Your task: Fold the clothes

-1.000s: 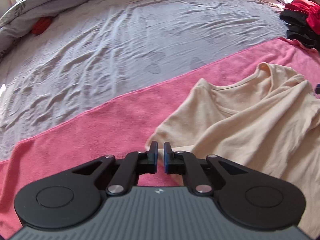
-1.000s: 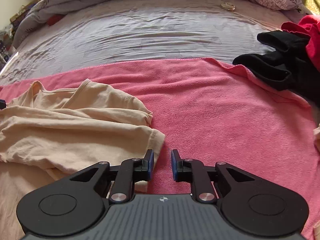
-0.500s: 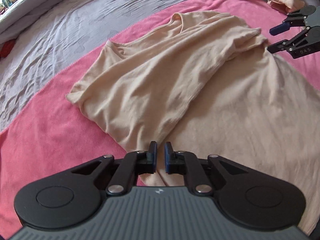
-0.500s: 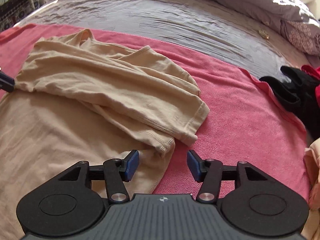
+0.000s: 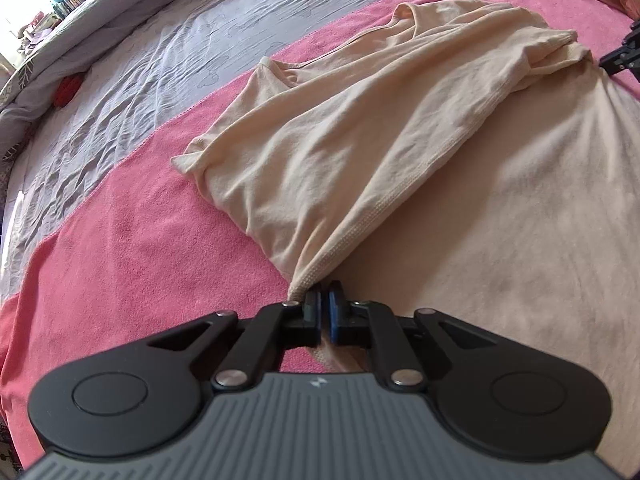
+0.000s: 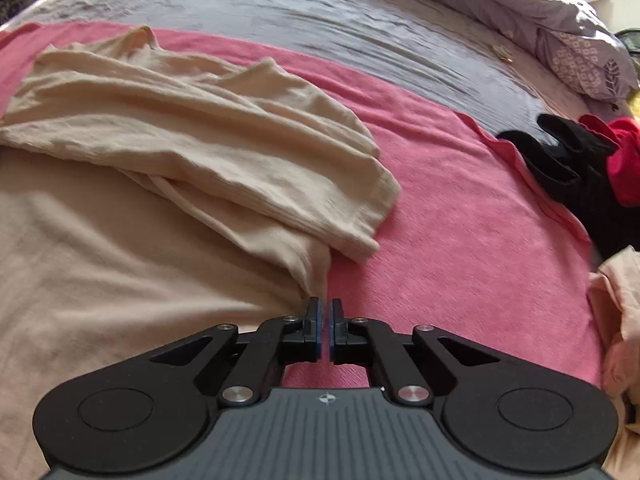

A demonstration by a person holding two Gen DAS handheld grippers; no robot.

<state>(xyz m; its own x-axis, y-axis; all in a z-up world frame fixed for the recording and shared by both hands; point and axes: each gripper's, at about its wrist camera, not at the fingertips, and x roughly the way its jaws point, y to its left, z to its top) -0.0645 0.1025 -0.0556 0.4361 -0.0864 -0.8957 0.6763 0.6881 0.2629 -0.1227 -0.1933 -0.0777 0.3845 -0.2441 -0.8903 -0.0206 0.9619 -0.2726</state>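
in the left wrist view, my left claw [image 5: 324,304] pointed steeply down at the bed, its blue pads nearly together and pinching the ribbed hem corner of the beige shirt [image 5: 360,152]. the cloth bunched into a narrow tail right at the left pad and ran up and away from the claw as a folded-over flap, lying across the flat lower layer of the same shirt, which filled the right side of the view. the neckline sat at the far end, well apart from the claw. the shirt lay on a pink towel [image 5: 120,240] spread over the grey bedsheet [image 5: 140,64]. at the far right edge a bit of my right claw [image 5: 622,58] showed beside the shirt's other side; from here i could not tell how it stood.

in the right wrist view, my right claw [image 6: 325,314] had its pads pressed together, having just snapped closed, with the shirt [image 6: 200,140] edge gathered to a point right at the fingertips; creases in the cloth ran toward them. the folded flap stretched up and left from the claw, and the towel [image 6: 460,220] lay bare to the right. a pile of black and red clothes [image 6: 580,168] sat well apart at the right, with the grey sheet [image 6: 320,20] beyond.
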